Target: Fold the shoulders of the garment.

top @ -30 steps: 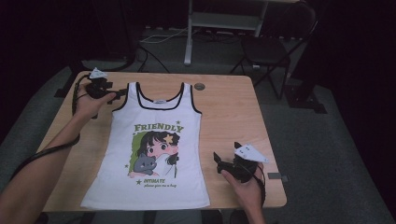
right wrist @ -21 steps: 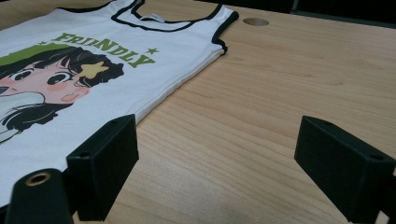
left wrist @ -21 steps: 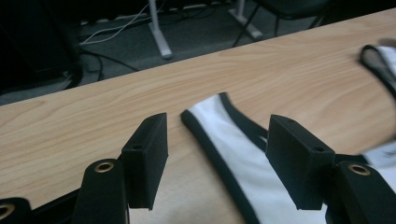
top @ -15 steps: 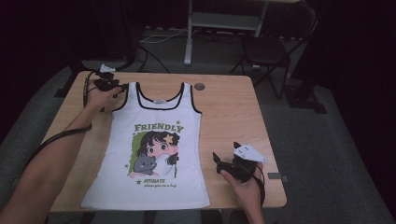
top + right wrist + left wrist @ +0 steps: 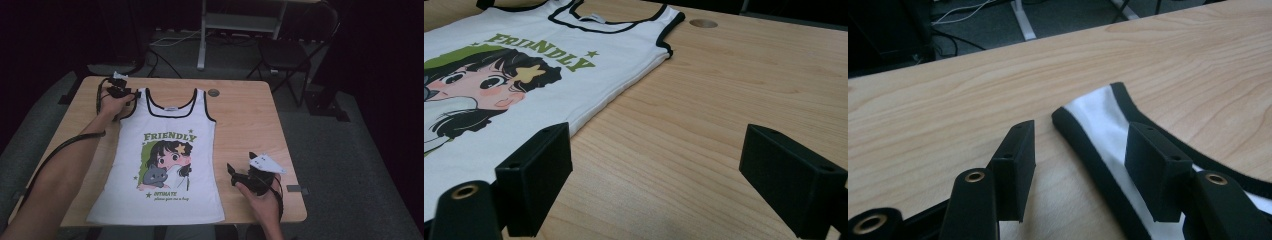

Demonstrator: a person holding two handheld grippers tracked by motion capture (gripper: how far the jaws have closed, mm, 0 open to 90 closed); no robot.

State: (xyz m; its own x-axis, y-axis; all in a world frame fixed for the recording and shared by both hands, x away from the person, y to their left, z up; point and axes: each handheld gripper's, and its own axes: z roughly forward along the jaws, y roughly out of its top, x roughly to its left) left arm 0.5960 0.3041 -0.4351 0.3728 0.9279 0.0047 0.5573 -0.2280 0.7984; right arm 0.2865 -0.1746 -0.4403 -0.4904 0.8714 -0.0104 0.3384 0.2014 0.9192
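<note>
On the wooden bench point(image 5: 250, 120) lies a tank top point(image 5: 165, 160); left tongs point(image 5: 1080, 150), just narrowed, straddle its strap (not pinching), right tongs point(image 5: 654, 180) spread.

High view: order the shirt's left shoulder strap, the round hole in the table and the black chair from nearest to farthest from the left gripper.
From the left gripper:
1. Shoulder strap, right at its jaws, far left.
2. Round hole, past the shirt's other strap.
3. Black chair, beyond the table's far right corner.

High view looking down over the table point(image 5: 245, 125), gripper views skimming low and close, all sharing the tank top point(image 5: 165, 160).
</note>
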